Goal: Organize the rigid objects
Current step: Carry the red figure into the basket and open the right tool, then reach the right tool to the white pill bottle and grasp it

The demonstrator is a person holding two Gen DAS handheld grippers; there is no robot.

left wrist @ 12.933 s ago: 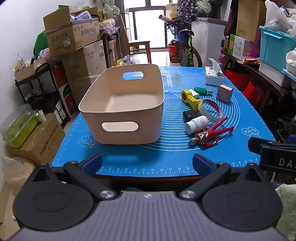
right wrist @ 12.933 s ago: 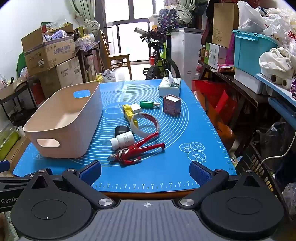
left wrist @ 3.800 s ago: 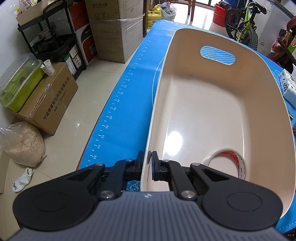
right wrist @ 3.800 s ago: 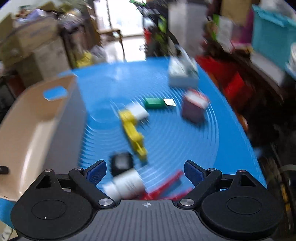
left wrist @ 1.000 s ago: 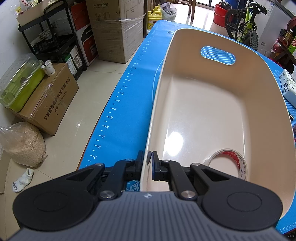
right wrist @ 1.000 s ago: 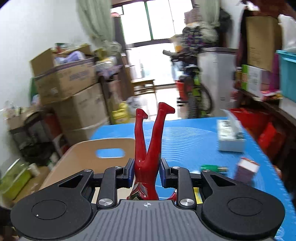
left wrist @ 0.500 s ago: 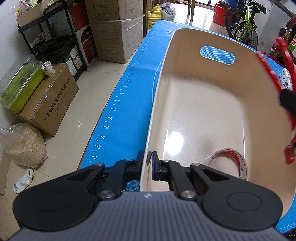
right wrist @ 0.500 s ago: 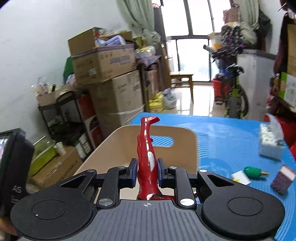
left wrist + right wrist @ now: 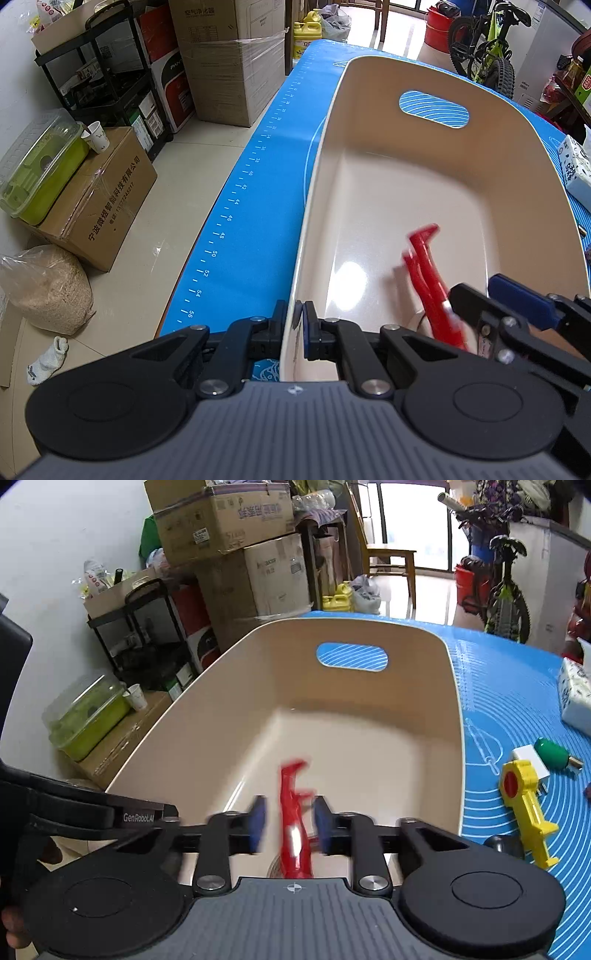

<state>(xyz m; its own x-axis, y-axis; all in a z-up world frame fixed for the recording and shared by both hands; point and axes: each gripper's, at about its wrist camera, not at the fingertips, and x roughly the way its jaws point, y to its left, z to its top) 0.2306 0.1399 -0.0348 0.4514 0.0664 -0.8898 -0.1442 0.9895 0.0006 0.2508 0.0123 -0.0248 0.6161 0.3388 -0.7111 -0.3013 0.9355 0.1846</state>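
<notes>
Right wrist view puts the red figure (image 9: pixel 293 812) between your right tongs (image 9: pixel 288 825), whose pads have parted with a gap on each side, so I judge it released and dropping; it is blurred. Its long axis runs away from you toward the bin's far handle slot, legs leading. It sits inside the beige bin (image 9: pixel 452 701), close to the near wall. Your left tongs (image 9: pixel 298 325) are clamped on the bin's near rim, steadying it. Left wrist view shows what the right cannot: the figure (image 9: pixel 430 284) is over the bin floor, slanted. Only the right view shows the yellow toy (image 9: pixel 526 797) right of the bin on the counter (image 9: pixel 517 686).
</notes>
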